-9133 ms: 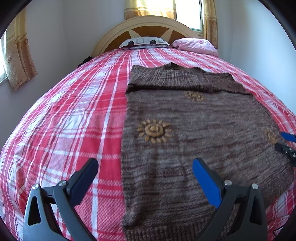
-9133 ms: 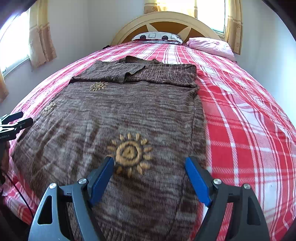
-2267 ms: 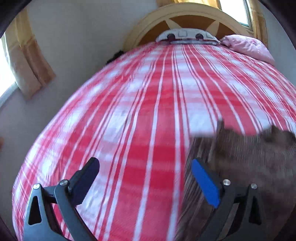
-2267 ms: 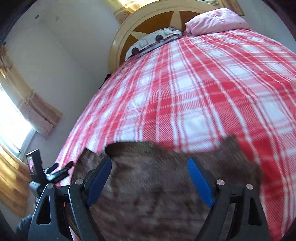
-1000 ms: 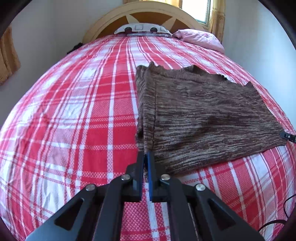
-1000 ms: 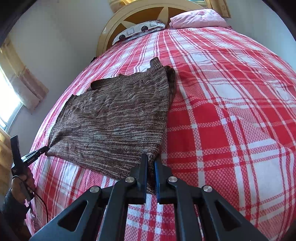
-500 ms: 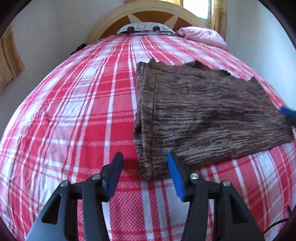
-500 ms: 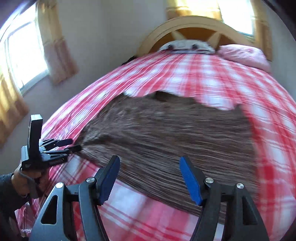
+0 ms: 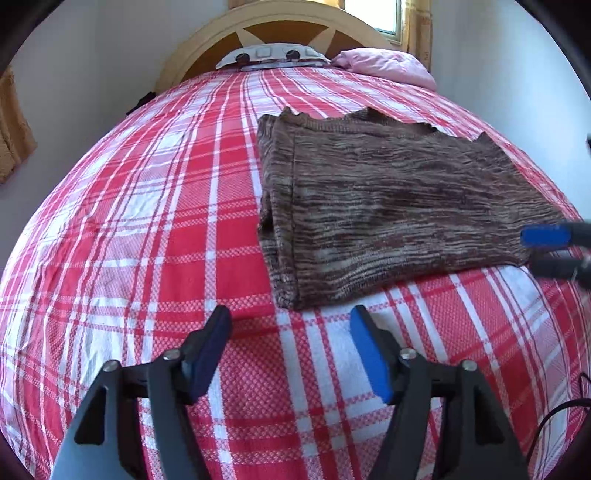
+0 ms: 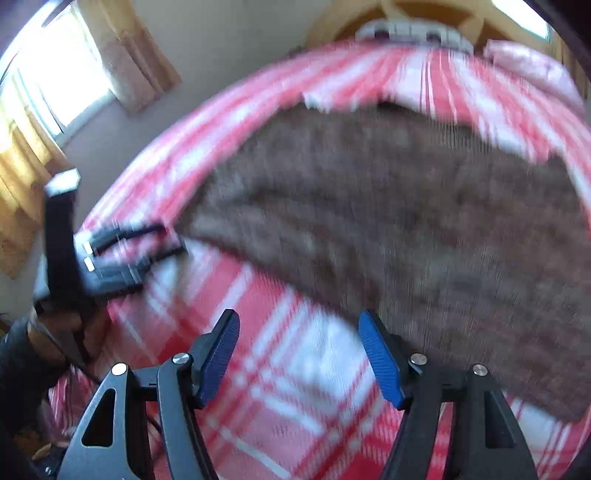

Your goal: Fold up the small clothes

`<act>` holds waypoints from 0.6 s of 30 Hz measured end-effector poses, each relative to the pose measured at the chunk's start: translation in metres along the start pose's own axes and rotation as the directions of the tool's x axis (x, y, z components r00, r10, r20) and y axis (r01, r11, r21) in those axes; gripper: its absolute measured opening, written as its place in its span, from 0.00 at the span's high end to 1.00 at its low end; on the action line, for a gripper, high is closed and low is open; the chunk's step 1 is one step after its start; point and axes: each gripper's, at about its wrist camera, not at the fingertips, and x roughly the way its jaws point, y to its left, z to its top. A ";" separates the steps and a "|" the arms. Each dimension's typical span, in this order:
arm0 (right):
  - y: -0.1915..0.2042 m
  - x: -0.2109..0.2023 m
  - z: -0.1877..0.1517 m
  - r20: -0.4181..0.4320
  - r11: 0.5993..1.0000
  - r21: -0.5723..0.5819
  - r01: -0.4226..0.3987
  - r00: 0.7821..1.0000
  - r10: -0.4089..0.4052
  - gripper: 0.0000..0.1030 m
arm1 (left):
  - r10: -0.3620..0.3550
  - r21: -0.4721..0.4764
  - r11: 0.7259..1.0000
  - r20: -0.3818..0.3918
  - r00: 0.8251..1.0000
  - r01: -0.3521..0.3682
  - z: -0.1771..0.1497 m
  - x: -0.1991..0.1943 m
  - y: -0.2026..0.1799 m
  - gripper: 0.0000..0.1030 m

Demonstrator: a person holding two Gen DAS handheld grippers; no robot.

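Note:
A brown knit sweater (image 9: 388,206) lies folded on the red plaid bedspread (image 9: 147,221), its doubled edge on the left. My left gripper (image 9: 289,317) sits just short of the sweater's near left corner. Its jaws are opening and only bedspread shows between them. My right gripper (image 9: 546,251) shows at the sweater's near right corner, its fingers apart. The right wrist view is blurred. There the right gripper (image 10: 299,321) stands open over the bedspread at the near edge of the sweater (image 10: 406,221). The left gripper (image 10: 166,242) shows at the left in a hand (image 10: 55,332).
A wooden headboard (image 9: 277,33) with a white-grey object (image 9: 273,55) and a pink pillow (image 9: 384,66) stand at the bed's far end. A curtained window (image 10: 55,92) is at the left wall. Bedspread stretches to the left of the sweater.
Both grippers were shut on the sweater's near corners and have let go. The left jaws widened further. The right gripper swung leftward along the sweater's near edge.

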 end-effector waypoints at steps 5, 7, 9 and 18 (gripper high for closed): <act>0.020 0.044 0.032 0.027 0.998 -0.059 0.026 0.999 -0.025 0.34 | 0.022 -0.009 1.000 -0.009 1.000 -0.022 0.000 0.001 0.002 0.22; 0.017 0.065 0.030 -0.024 0.999 -0.036 0.013 1.000 -0.014 0.34 | 0.025 -0.012 1.000 -0.011 1.000 -0.025 0.000 0.001 0.003 0.18; 0.019 0.075 0.019 -0.039 0.999 -0.045 0.021 0.999 -0.022 0.33 | 0.019 -0.010 1.000 -0.017 1.000 -0.019 -0.001 0.001 0.004 0.14; 0.031 0.060 -0.005 -0.092 0.992 -0.124 -0.027 0.996 0.016 0.33 | -0.044 -0.022 0.999 -0.025 0.999 0.043 -0.004 -0.007 0.010 0.13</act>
